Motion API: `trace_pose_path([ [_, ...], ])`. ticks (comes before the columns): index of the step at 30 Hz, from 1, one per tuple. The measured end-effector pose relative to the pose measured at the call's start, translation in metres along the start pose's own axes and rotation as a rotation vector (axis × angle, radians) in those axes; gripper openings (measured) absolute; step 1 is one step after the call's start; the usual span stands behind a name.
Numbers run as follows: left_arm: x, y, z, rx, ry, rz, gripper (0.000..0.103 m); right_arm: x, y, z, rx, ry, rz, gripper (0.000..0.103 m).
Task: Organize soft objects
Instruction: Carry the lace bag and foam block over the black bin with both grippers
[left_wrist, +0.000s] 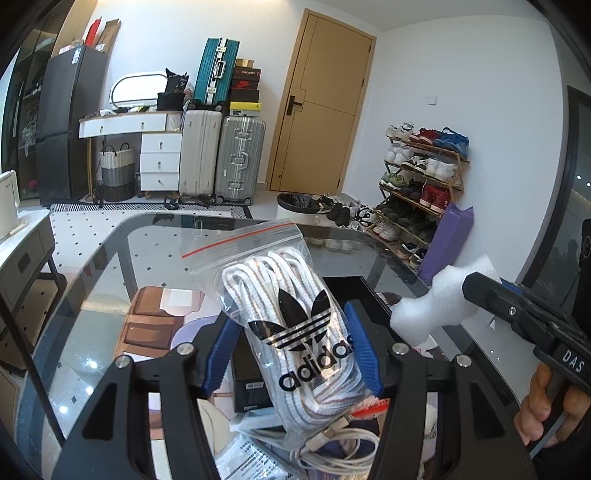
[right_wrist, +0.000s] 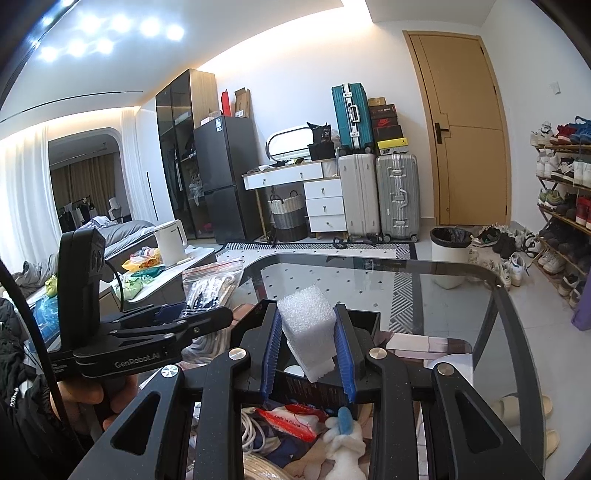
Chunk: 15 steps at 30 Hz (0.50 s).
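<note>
Clamping one clear zip bag of white laces between the blue pads of the left gripper, jaws closed against both its sides, bag lifted above the clutter at the near edge of the glass table. Printed on the bag in black: a trefoil and "adidas"; red seal strip across its top. Squeezing one white foam block in the right gripper, jaws pressed on its two flanks, block upright over the near middle of the table. Marked "GenRobot.AI" on the left gripper's body, "DAS" on the right one's. Below the jaws, at the near edge: one black box, one coiled white cable, one red-and-white packet reading "Made in China", one small white and blue soft toy. Beyond, bare glass out to the far rounded corners, open on all sides. Against the far wall, three suitcases, one shoe rack, one bin.
</note>
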<state>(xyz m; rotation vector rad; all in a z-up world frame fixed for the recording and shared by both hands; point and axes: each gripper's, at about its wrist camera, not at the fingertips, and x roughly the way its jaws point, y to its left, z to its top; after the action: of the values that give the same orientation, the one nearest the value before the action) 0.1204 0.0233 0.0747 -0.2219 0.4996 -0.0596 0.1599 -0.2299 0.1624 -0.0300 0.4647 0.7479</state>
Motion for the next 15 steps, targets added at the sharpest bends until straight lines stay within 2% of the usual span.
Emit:
trace_pose_path([
  [15,0.04,-0.001,-0.001,-0.007,0.073,0.012,0.057,0.04,-0.001,-0.007,-0.001,0.07,-0.006,0.028],
])
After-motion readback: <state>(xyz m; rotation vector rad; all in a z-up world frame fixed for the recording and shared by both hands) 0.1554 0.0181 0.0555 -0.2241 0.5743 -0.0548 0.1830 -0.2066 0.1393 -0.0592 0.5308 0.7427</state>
